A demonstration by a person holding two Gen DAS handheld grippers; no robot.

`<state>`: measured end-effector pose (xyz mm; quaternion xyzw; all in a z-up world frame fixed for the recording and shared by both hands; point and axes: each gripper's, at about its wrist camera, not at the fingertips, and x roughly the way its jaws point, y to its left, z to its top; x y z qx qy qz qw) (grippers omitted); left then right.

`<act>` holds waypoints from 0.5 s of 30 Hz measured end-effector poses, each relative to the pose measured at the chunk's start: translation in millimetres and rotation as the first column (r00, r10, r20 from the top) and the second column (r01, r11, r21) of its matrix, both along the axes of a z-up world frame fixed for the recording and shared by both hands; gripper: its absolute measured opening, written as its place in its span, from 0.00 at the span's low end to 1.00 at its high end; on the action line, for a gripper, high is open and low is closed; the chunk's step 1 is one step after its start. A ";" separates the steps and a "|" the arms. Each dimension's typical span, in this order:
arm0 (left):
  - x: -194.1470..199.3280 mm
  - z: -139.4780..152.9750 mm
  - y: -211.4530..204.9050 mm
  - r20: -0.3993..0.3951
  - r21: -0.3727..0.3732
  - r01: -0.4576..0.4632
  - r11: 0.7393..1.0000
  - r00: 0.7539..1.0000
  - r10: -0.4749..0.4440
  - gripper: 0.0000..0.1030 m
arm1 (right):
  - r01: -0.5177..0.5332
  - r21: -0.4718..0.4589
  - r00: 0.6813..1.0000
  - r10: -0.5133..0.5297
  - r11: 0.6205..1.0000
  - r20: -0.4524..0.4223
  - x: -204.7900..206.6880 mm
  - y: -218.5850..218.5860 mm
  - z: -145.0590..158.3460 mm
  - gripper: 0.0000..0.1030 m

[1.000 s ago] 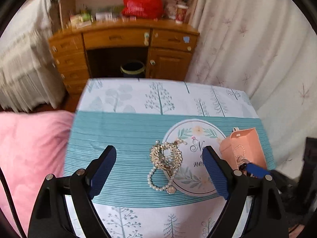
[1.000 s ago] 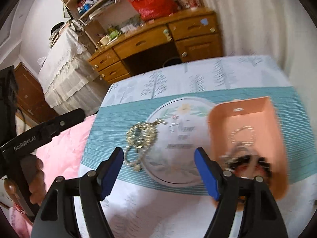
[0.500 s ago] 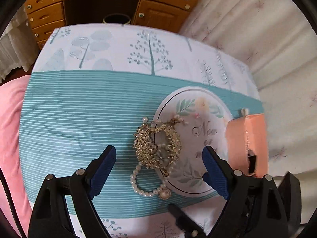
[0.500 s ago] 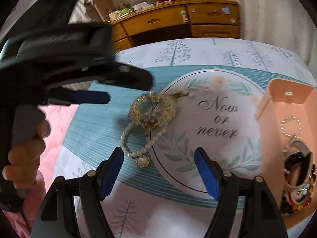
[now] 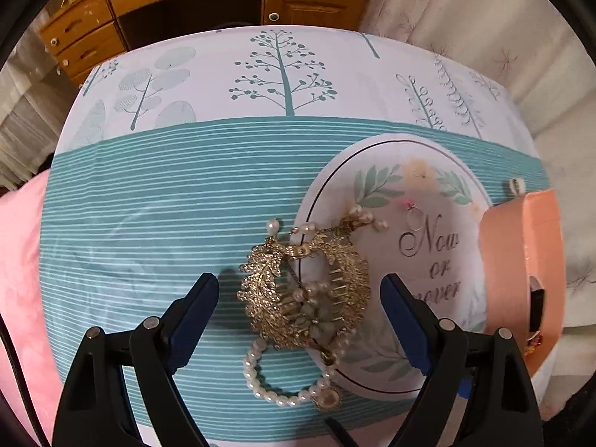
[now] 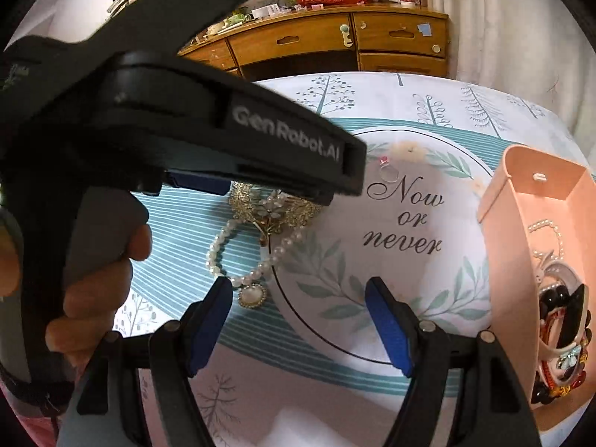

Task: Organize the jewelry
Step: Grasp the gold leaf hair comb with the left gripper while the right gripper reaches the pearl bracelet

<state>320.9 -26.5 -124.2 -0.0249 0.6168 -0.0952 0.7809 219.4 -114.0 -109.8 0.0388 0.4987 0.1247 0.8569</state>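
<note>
- Left gripper [image 5: 300, 294]: jaws spread wide, hung over the gold hair comb [image 5: 305, 290], nothing pinched.
- Right gripper [image 6: 298, 300]: jaws spread, held empty just beside the pearl bracelet [image 6: 246, 260].
- Comb and bracelet are tangled together on the teal-striped tablecloth [image 5: 149, 193], at the round motif's edge.
- Pink tray [image 6: 521, 201] is placed to the right, with jewelry inside.
- A small ring [image 6: 387, 171] is seen farther back.

Both wrist views close above, angled down, sharing the gold hair comb [image 5: 305, 290].
</note>
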 end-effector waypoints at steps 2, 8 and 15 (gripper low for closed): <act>0.7 -2.8 -0.8 -0.002 -0.004 -0.001 1.000 1.000 0.001 0.81 | 0.001 -0.001 1.000 -0.001 1.000 -0.001 -1.0 -0.5 -0.3 0.72; 2.5 -2.4 1.6 0.037 0.006 -0.003 1.000 0.999 0.002 0.68 | 0.002 -0.024 1.000 -0.002 1.000 0.002 -0.1 1.7 -2.0 0.72; 3.8 1.1 16.5 0.055 -0.042 -0.014 0.999 0.998 0.017 0.60 | -0.017 -0.083 0.999 0.020 0.996 0.032 -3.7 11.9 -4.6 0.72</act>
